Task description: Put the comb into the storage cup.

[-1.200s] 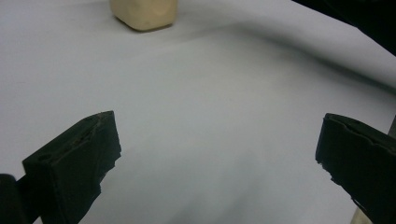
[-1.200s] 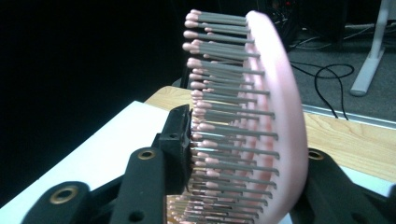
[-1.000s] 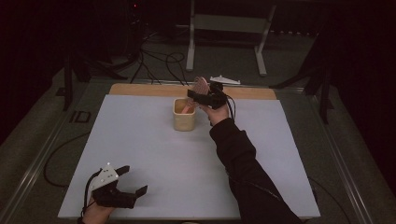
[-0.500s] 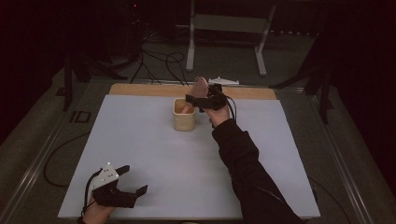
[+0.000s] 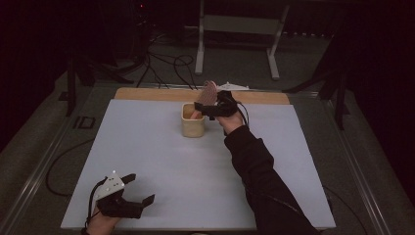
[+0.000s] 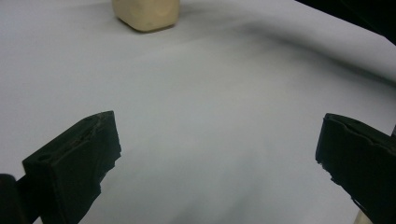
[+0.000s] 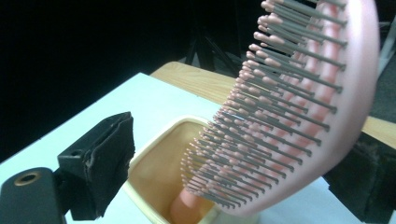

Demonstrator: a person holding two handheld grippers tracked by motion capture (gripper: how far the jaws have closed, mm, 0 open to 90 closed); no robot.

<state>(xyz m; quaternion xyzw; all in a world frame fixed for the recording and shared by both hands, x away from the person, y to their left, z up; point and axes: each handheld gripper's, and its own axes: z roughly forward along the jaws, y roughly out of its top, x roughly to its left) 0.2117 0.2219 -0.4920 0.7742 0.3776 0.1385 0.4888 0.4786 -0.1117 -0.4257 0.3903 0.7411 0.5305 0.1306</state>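
A pink hairbrush (image 5: 209, 92) stands handle-down in a cream cup (image 5: 193, 120) at the far middle of the white table, its bristled head (image 7: 289, 107) rising above the rim (image 7: 154, 154). My right gripper (image 5: 201, 108) reaches in from the right at the height of the brush head. Its jaws have just been opening and are open, with the brush between them: the left pad (image 7: 100, 163) is apart from the bristles and the brush's back is close to the right pad (image 7: 369, 177). My left gripper (image 5: 140, 188) rests open near the table's front left, nothing between its jaws (image 6: 215, 154).
The cup (image 6: 146, 14) lies far ahead of the left gripper. A wooden strip (image 5: 156, 94) runs along the table's far edge. Cables (image 5: 166, 63) and a metal stand (image 5: 235, 29) lie on the dark floor beyond. A sleeved arm (image 5: 259, 181) crosses the right half of the table.
The right gripper's jaws stand a little wider about the brush than a second ago. Both hands have kept their places.
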